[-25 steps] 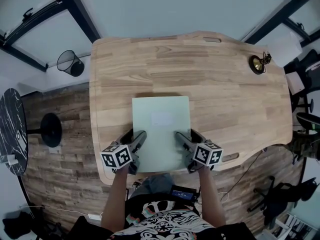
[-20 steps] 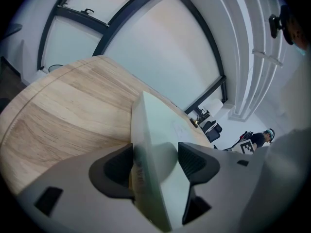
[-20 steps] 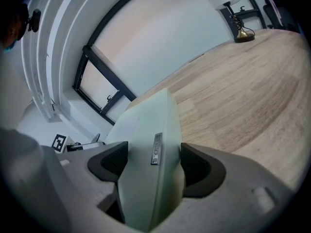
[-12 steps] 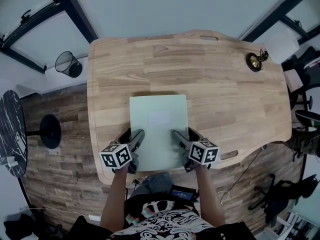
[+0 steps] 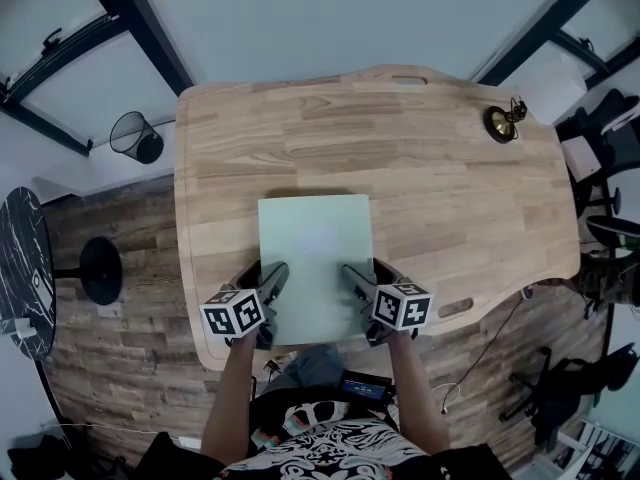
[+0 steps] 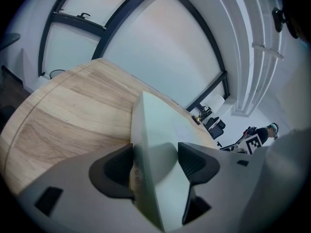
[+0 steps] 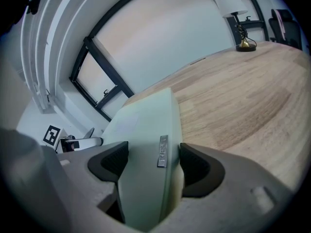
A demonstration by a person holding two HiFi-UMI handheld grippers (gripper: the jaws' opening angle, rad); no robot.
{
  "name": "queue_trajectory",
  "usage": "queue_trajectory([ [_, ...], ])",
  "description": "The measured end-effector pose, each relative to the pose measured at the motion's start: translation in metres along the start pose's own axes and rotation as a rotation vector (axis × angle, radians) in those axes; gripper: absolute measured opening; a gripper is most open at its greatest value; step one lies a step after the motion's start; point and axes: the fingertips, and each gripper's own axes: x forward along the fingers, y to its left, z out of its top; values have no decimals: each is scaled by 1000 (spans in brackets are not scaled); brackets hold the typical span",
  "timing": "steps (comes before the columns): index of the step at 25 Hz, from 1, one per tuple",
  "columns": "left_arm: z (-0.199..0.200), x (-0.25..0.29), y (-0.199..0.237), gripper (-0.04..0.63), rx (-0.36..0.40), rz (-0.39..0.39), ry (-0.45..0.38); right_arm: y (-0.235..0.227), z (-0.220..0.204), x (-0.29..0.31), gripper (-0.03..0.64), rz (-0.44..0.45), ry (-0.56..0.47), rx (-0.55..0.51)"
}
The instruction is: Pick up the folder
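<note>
Now L tool [image 5: 272,278] & R tool [image 5: 352,276] pinch folder [image 5: 315,233] side edges by desk [image 5: 460,188] front; open wood beyond.

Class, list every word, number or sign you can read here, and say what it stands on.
None can be read.
Tag on the folder: raised marks, too blurred to read.
Left gripper and right gripper: square black-and-white markers only, no words.

office, wooden desk [image 5: 450,168], wire wastebasket [image 5: 137,131]
</note>
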Motion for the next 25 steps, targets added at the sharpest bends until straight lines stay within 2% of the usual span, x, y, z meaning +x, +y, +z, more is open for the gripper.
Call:
queue_trajectory([
  [25, 43, -36, -40, 285, 91, -36, -140, 35, 29, -40, 328, -2, -119, 1],
])
